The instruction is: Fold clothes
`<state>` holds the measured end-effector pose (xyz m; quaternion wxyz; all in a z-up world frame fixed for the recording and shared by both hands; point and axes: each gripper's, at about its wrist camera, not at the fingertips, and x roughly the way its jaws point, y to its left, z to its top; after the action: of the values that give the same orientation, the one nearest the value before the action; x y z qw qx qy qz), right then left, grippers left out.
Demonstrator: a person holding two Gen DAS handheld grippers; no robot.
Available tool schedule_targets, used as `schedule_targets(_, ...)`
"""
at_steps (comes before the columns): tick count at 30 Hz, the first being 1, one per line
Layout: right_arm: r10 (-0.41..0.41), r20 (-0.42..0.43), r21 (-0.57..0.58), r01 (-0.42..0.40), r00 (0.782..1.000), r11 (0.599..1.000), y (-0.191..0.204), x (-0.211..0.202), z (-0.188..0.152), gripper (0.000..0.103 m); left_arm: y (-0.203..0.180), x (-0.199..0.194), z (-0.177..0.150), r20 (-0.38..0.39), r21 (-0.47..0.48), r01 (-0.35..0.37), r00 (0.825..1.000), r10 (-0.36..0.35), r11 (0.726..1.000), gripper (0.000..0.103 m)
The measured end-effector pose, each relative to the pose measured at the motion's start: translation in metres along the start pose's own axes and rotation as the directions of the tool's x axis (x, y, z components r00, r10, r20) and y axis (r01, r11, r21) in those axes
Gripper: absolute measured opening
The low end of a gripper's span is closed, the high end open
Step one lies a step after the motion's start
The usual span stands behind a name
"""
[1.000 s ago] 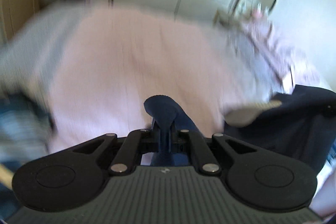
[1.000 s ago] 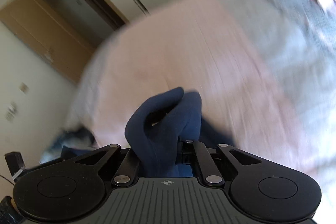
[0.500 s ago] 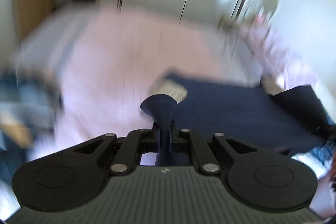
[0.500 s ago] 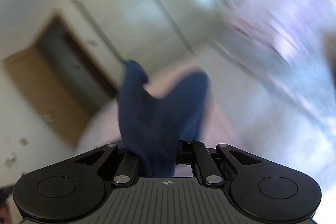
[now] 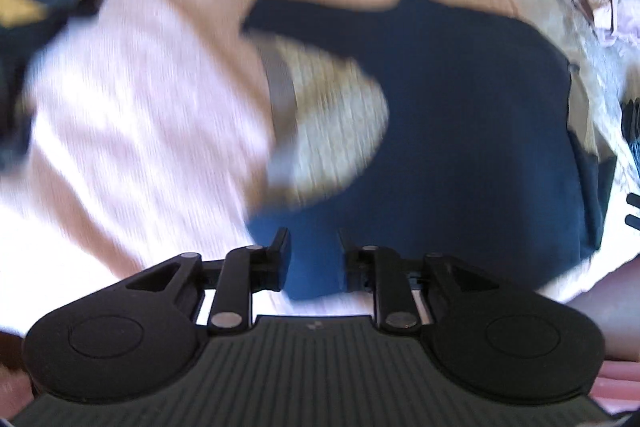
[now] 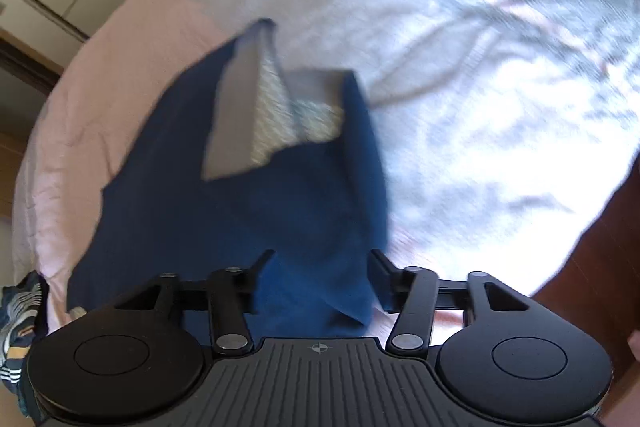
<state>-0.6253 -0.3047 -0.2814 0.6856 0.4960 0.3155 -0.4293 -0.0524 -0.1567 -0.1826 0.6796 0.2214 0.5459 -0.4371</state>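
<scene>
The navy garment [image 5: 460, 115] is spread just beyond both empty, parted grippers, left gripper [image 5: 311, 259] and right gripper [image 6: 320, 279], its length running away toward the far side.

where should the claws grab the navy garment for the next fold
Judging from how the navy garment lies flat on the pink bedsheet, take its near hem corners, coming in low from the near edge. The left claw and right claw, both open, already sit over that edge.

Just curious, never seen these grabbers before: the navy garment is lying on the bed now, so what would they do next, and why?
Probably grip a side edge to fold. Both left gripper and right gripper are open; the garment lies spread on the bed.
</scene>
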Motion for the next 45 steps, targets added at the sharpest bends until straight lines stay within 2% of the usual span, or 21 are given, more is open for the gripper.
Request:
schedule_targets(2, 0.019, 0.016, -0.028, -0.018, 1.000, 0.999, 0.016, 0.002, 0.011, 0.055, 0.007, 0.000, 0.027, 0.040, 0.034, -0.002, 0.999, 0.000, 0.999, 0.022)
schedule_targets(9, 0.019, 0.029, -0.130, -0.015, 0.999, 0.991, 0.067, 0.016, 0.024, 0.056, -0.001, 0.029, 0.082, 0.069, 0.165, 0.023, 0.997, -0.035, 0.986, 0.026)
schedule_targets(12, 0.009, 0.025, -0.183, -0.004, 1.000, 0.983, 0.071, 0.030, 0.030, 0.056, -0.006, 0.041, 0.106, 0.080, 0.221, 0.032, 0.995, -0.051, 0.975, 0.026)
schedule_targets(14, -0.018, 0.010, -0.247, 0.020, 1.000, 0.969, 0.072, 0.040, 0.036, 0.057, -0.029, 0.048, 0.114, 0.079, 0.272, 0.044, 0.995, -0.068, 0.961, 0.026)
schedule_targets(16, -0.055, -0.017, -0.341, 0.046, 0.998, 0.939, 0.075, 0.055, 0.041, 0.059, -0.054, 0.057, 0.120, 0.079, 0.317, 0.056, 0.993, -0.085, 0.947, 0.029)
schedule_targets(17, -0.070, -0.036, -0.421, 0.049, 0.997, 0.906, 0.081, 0.066, 0.040, 0.065, -0.067, 0.061, 0.122, 0.077, 0.339, 0.061, 0.993, -0.093, 0.939, 0.030)
schedule_targets(19, -0.105, -0.070, -0.571, 0.047, 0.992, 0.820, 0.092, 0.088, 0.037, 0.070, -0.093, 0.073, 0.126, 0.062, 0.364, 0.064, 0.994, -0.092, 0.929, 0.030)
schedule_targets(21, -0.148, -0.079, -0.695, 0.052, 0.986, 0.717, 0.100, 0.115, 0.033, 0.070, -0.118, 0.086, 0.128, 0.037, 0.372, 0.063, 0.996, -0.083, 0.926, 0.030)
schedule_targets(22, -0.159, -0.062, -0.718, 0.067, 0.985, 0.693, 0.098, 0.123, 0.034, 0.070, -0.132, 0.092, 0.129, 0.022, 0.382, 0.071, 0.996, -0.086, 0.922, 0.030)
schedule_targets(23, -0.161, -0.044, -0.725, 0.079, 0.986, 0.684, 0.094, 0.129, 0.038, 0.070, -0.145, 0.098, 0.132, 0.012, 0.396, 0.077, 0.996, -0.089, 0.915, 0.030)
schedule_targets(25, -0.135, -0.003, -0.658, 0.100, 0.991, 0.747, 0.074, 0.127, 0.057, 0.070, -0.174, 0.112, 0.142, -0.005, 0.435, 0.096, 0.995, -0.104, 0.895, 0.030)
schedule_targets(28, -0.156, 0.066, -0.546, 0.167, 0.985, 0.821, 0.035, 0.121, 0.085, 0.070, -0.226, 0.135, 0.166, -0.015, 0.538, 0.126, 0.990, -0.139, 0.834, 0.030)
schedule_targets(30, -0.176, 0.073, -0.507, 0.188, 0.982, 0.841, 0.012, 0.122, 0.099, 0.070, -0.264, 0.152, 0.186, -0.016, 0.608, 0.139, 0.986, -0.164, 0.782, 0.030)
schedule_targets(33, -0.133, -0.016, -0.475, 0.110, 0.991, 0.873, -0.012, 0.138, 0.112, 0.070, -0.325, 0.175, 0.218, -0.015, 0.706, 0.157, 0.978, -0.207, 0.691, 0.031)
schedule_targets(34, -0.104, -0.052, -0.459, 0.068, 0.993, 0.886, -0.020, 0.144, 0.116, 0.044, -0.342, 0.180, 0.227, -0.015, 0.733, 0.163, 0.974, -0.224, 0.660, 0.032)
schedule_targets(35, -0.075, -0.080, -0.438, 0.032, 0.994, 0.898, -0.027, 0.148, 0.120, 0.000, -0.359, 0.186, 0.237, -0.015, 0.759, 0.169, 0.970, -0.242, 0.629, 0.033)
schedule_targets(38, -0.005, -0.092, -0.353, -0.027, 0.996, 0.935, -0.048, 0.134, 0.131, 0.000, -0.402, 0.198, 0.261, -0.029, 0.811, 0.187, 0.959, -0.281, 0.554, 0.036)
schedule_targets(40, -0.038, 0.004, -0.296, 0.037, 0.999, 0.954, -0.069, 0.105, 0.137, 0.000, -0.424, 0.209, 0.273, -0.052, 0.832, 0.207, 0.953, -0.299, 0.514, 0.037)
schedule_targets(42, -0.120, 0.091, -0.147, 0.132, 0.989, 0.980, -0.101, 0.079, 0.144, 0.000, -0.445, 0.222, 0.281, -0.083, 0.848, 0.231, 0.947, -0.311, 0.476, 0.038)
schedule_targets(44, -0.165, 0.112, -0.023, 0.169, 0.980, 0.985, -0.131, 0.067, 0.143, 0.000, -0.463, 0.241, 0.285, -0.122, 0.863, 0.252, 0.945, -0.303, 0.438, 0.038)
schedule_targets(45, -0.174, 0.105, -0.005, 0.175, 0.979, 0.984, -0.135, 0.066, 0.144, 0.000, -0.471, 0.250, 0.287, -0.137, 0.873, 0.253, 0.948, -0.288, 0.416, 0.038)
